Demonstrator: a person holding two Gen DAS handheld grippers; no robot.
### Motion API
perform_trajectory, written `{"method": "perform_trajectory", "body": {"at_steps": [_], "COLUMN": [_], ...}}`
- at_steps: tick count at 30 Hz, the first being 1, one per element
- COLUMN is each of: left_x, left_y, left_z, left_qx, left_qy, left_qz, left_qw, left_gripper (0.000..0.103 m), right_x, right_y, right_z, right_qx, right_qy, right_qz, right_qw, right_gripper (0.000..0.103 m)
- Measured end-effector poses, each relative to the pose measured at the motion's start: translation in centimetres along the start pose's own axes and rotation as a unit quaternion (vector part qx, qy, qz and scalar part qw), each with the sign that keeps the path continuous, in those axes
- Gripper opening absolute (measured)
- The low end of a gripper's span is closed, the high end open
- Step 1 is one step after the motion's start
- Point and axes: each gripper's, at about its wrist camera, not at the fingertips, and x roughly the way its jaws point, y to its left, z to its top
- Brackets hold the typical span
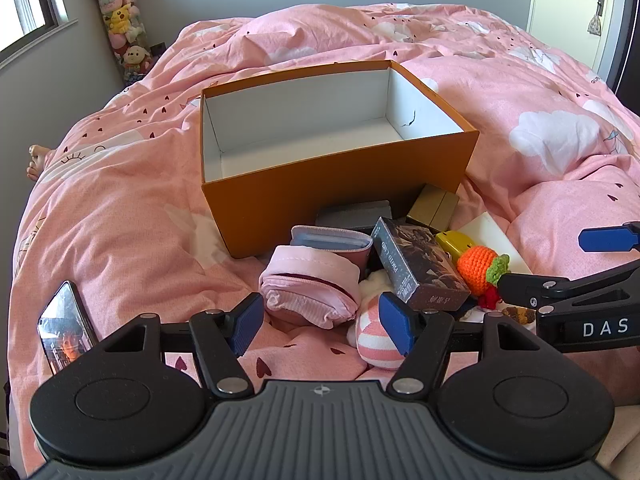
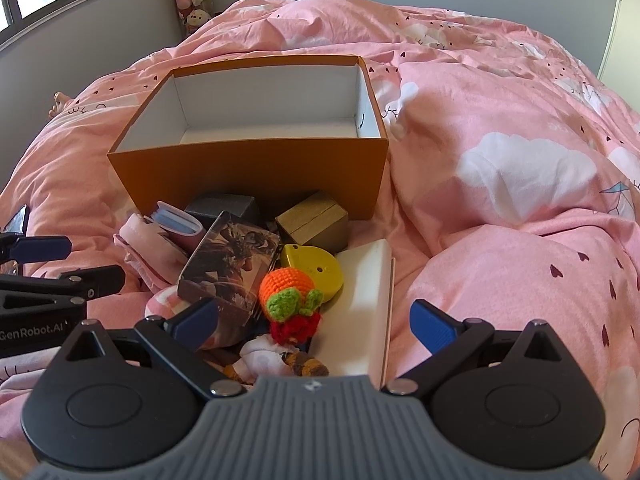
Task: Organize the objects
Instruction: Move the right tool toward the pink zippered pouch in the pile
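Orange box (image 1: 340, 192) sits open on the pink duvet (image 1: 120, 220), interior bare. Clutter pile, including card box (image 1: 420, 268), lies just before it. Left gripper (image 1: 320, 320) and right gripper (image 2: 316, 320): fingers apart, holding nothing.

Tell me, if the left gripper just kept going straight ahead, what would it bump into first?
Probably the pink zip pouch, lying just beyond the left gripper and its open jaws. The orange box sits farther behind. Depth is hard to judge here.

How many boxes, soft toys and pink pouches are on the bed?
Boxes: 4, the orange box, grey box, gold box, photo card box
Crochet toys: 2, orange, red
Pink pouches: 2
Total: 8
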Motion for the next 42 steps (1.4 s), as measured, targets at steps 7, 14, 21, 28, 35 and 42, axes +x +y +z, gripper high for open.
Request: {"method": "perform_trajectory", "body": {"at_steps": [7,14,21,28,35,42], "left_x": [0.0,0.0,-0.1,0.2,0.4,1.5], "left_y": [0.0,-0.1,-0.1,-0.1,2.3,4.4], "left_z": [0.0,0.0,-0.1,-0.1,0.7,1.4], "left_qx": [0.000,0.000,0.000,-0.008,-0.048,-0.088], "left_qy": [0.000,0.000,0.001,0.005,0.021,0.044], "left_qz": [0.000,-0.001,0.000,-0.009,-0.044,-0.073], "left_qw": [1.0000,1.0000,1.0000,0.9999,0.9977,0.9924], "left_gripper": [0.078,0.078,0.078,0.077,0.070,0.062], "right_x": [0.0,0.2,0.2,0.6,1.1,2.8], "right_y": [0.1,0.1,0.2,0.2,-0.1,-0.2], "right_z": [0.0,-0.1,0.1,0.3,1.5,3.5], "right_qx": [0.000,-0.001,-0.004,-0.008,-0.010,-0.001], "right_qy": [0.001,0.005,0.010,0.019,0.021,0.054], "right_qz": [0.000,0.002,0.004,0.011,0.035,0.081], "right_qw": [1.000,1.000,1.000,1.000,0.999,0.995], "right_gripper": [0.102,0.102,0.102,0.102,0.094,0.070]}}
